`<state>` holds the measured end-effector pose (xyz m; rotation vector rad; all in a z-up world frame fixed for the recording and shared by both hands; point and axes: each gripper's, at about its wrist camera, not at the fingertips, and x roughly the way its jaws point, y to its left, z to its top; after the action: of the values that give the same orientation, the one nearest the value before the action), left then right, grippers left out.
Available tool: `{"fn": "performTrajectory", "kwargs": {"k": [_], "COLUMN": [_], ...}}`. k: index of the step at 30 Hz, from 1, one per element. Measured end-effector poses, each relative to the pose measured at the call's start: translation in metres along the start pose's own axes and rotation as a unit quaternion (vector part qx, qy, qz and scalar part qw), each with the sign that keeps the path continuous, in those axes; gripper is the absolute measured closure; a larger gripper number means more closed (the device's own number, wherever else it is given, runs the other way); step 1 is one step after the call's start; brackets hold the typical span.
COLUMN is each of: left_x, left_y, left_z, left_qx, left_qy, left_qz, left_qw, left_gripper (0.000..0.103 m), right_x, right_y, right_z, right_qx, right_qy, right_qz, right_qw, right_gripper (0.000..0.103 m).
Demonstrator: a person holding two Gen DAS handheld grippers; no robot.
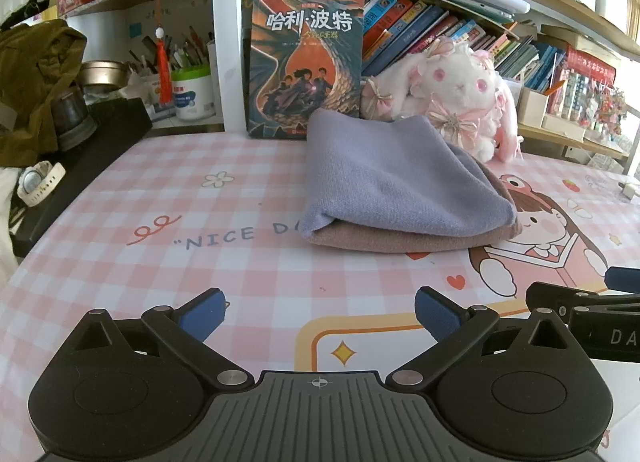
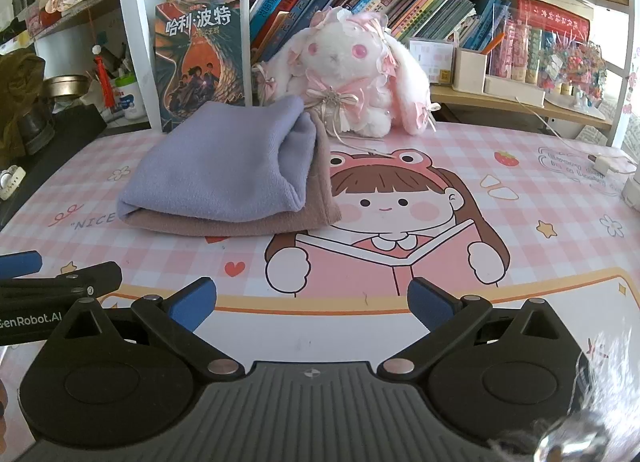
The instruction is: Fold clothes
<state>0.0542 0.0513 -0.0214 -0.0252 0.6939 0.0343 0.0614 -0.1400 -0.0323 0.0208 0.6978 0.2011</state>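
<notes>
While both grippers, left gripper (image 1: 319, 316) and right gripper (image 2: 311, 304), hover empty with jaws apart, a folded lilac cloth (image 1: 396, 178) lies stacked on a folded brown cloth (image 1: 404, 240) on the checked mat (image 1: 160, 198), suggesting folding is finished or another garment comes next.

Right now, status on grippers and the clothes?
Left gripper open, empty. Right gripper open, empty. Purple cloth folded atop brown cloth. Plush rabbit just behind.
</notes>
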Motion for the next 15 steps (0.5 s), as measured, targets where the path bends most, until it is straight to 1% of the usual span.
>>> {"fn": "performTrajectory", "kwargs": {"k": [15], "left_x": [0.0016], "left_y": [-0.0017], "left_z": [-0.0013], "left_qx": [0.007], "left_qy": [0.007], "left_qz": [0.0], "left_qw": [1.0], "left_gripper": [0.0], "right_x": [0.0006], "right_y": [0.001], "right_z": [-0.0015], "right_qx": [0.001], "right_qy": [0.004], "right_qz": [0.002], "right_qw": [1.0], "right_gripper": [0.0]}}
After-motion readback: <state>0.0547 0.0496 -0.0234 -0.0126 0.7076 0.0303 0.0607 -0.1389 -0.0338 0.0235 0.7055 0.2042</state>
